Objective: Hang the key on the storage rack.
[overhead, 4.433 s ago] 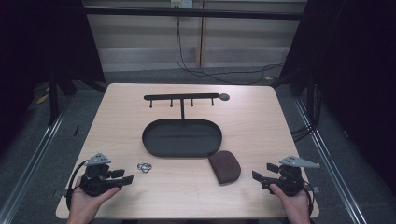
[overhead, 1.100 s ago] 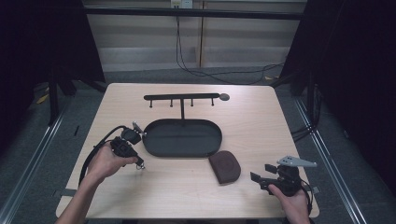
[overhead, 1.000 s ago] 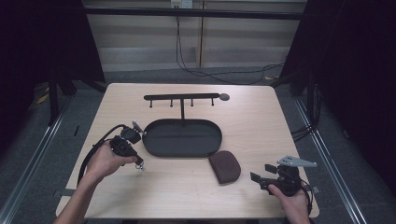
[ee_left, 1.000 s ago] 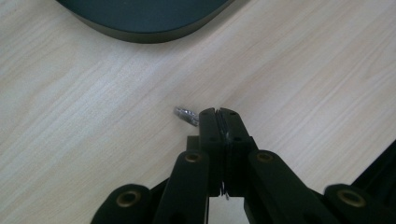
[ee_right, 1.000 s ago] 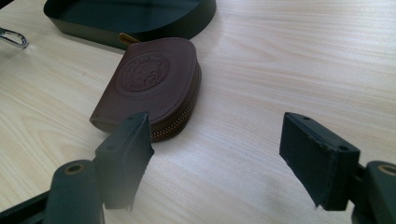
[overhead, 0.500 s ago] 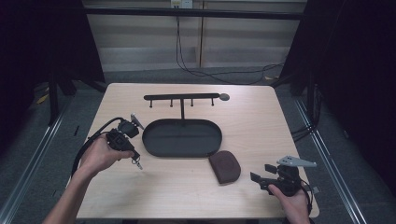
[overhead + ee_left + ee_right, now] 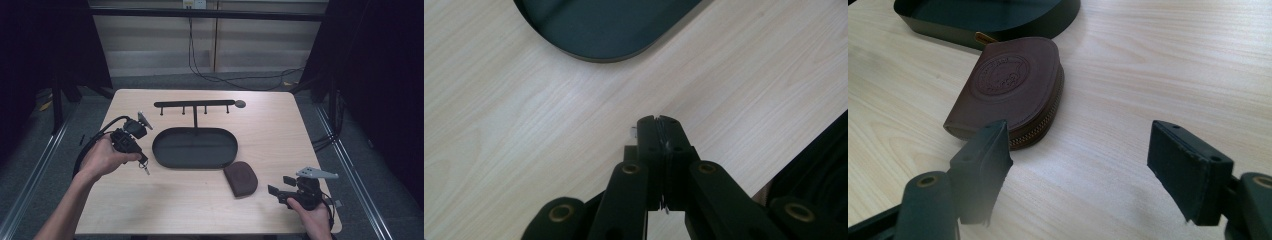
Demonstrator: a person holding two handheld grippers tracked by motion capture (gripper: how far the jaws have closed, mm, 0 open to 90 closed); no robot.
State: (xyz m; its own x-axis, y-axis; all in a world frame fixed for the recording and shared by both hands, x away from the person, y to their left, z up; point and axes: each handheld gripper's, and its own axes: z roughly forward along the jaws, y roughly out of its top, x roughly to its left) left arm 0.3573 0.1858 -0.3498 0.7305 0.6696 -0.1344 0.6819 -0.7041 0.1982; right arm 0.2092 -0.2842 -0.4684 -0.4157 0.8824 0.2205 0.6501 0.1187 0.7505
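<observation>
High view: right gripper (image 7: 280,191) at table's 5 o'clock, jaws wide apart, holding nothing, brown zip pouch (image 7: 240,177) just beyond tips. Left gripper (image 7: 142,161) at 9 o'clock, jaws clamped on keys (image 7: 145,169), dangling just left of black oval tray (image 7: 194,147). Keys: light, hard metal, slippery, likely swing; best pinched at ring. Hook rack (image 7: 195,104) at 12 o'clock.

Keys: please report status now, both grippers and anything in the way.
Left hand-held gripper shut on keys, lifted beside tray. Right hand-held gripper open, near pouch. Nothing in the way.
</observation>
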